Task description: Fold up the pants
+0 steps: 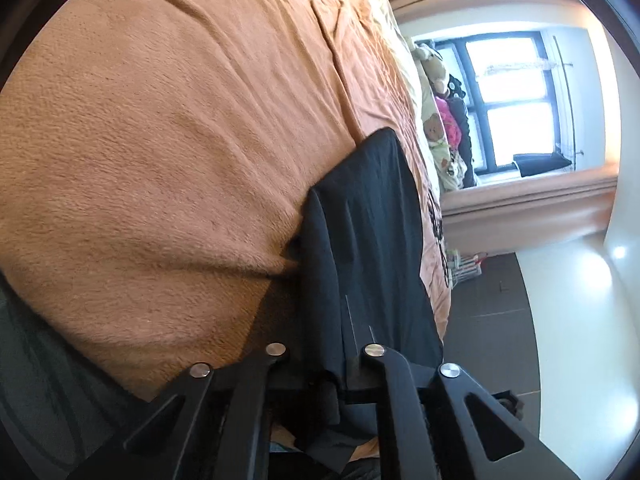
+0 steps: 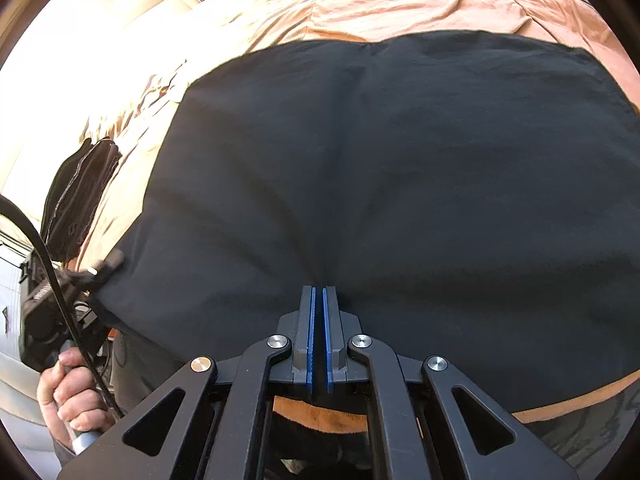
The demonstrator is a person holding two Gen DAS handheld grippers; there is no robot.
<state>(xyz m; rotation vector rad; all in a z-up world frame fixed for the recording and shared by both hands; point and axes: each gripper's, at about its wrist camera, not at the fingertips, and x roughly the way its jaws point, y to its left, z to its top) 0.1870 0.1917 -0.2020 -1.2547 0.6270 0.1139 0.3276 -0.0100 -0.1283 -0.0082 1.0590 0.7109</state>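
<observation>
Black pants (image 2: 400,168) lie spread wide over an orange-brown blanket (image 2: 400,4) on a bed. My right gripper (image 2: 319,290) is shut on the pants' near edge, its blue pads pinching a small fold of the cloth. In the left wrist view the pants (image 1: 360,232) hang as a taut strip running up from my left gripper (image 1: 338,354). Its fingers are covered by the cloth and it is shut on the pants' edge. The left gripper also shows in the right wrist view (image 2: 100,270), at the pants' left corner, held by a hand (image 2: 70,384).
A folded dark garment (image 2: 78,200) lies on the blanket left of the pants. Soft toys (image 1: 438,128) sit at the far end of the bed by a window (image 1: 516,96). Dark tiled floor (image 1: 492,300) lies beside the bed.
</observation>
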